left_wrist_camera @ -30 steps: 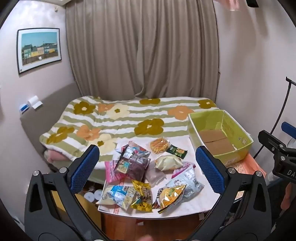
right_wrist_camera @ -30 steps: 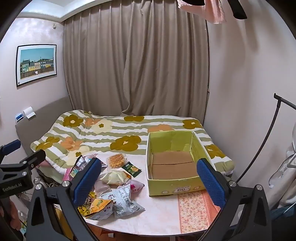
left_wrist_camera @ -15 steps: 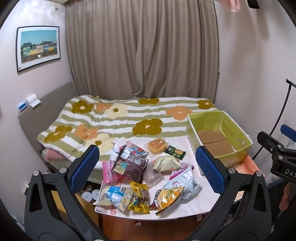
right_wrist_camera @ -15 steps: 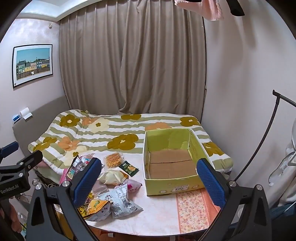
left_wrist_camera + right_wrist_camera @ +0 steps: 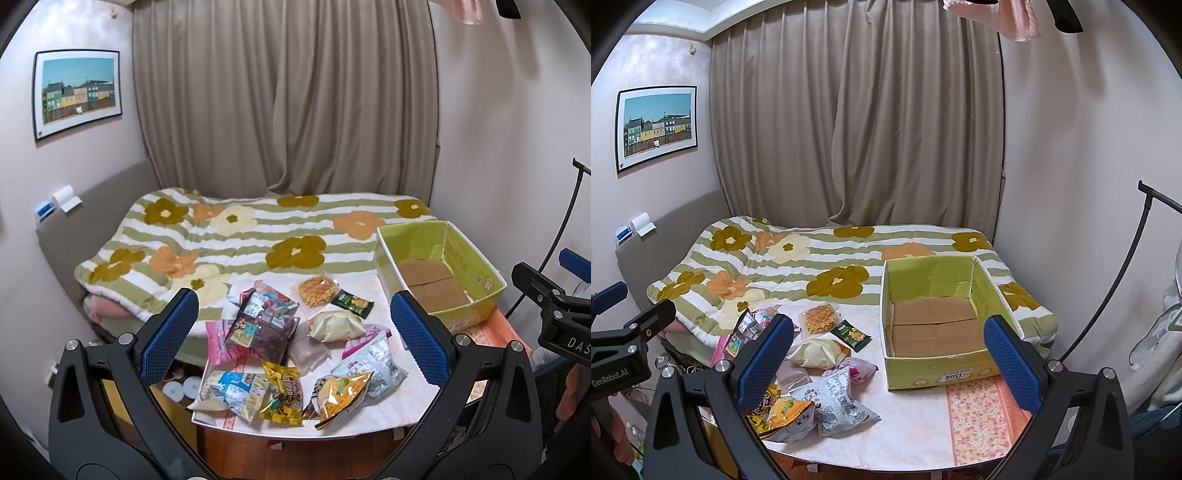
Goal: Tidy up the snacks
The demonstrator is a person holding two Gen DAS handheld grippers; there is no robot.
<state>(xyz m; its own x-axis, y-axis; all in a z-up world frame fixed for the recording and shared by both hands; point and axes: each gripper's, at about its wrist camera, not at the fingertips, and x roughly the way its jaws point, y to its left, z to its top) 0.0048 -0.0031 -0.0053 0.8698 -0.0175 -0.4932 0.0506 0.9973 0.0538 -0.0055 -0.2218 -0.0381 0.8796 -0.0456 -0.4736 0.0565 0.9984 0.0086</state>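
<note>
Several snack packets lie in a heap (image 5: 288, 350) on the left half of a white table (image 5: 912, 424); the heap also shows in the right wrist view (image 5: 812, 369). An empty green cardboard box (image 5: 938, 325) stands on the table's right side, seen too in the left wrist view (image 5: 439, 273). My left gripper (image 5: 295, 339) is open and empty, held back from the table, facing the heap. My right gripper (image 5: 886, 365) is open and empty, facing the box's near left corner.
A bed with a flowered striped quilt (image 5: 229, 236) lies right behind the table. Curtains (image 5: 857, 122) hang behind it. A wall is close on the right. A black stand pole (image 5: 1123, 280) leans at the right. An orange patterned strip (image 5: 982, 417) lies before the box.
Both views have shifted slightly; the table and snacks sit a little higher and further in view. No snack has moved and both grippers stay open.
</note>
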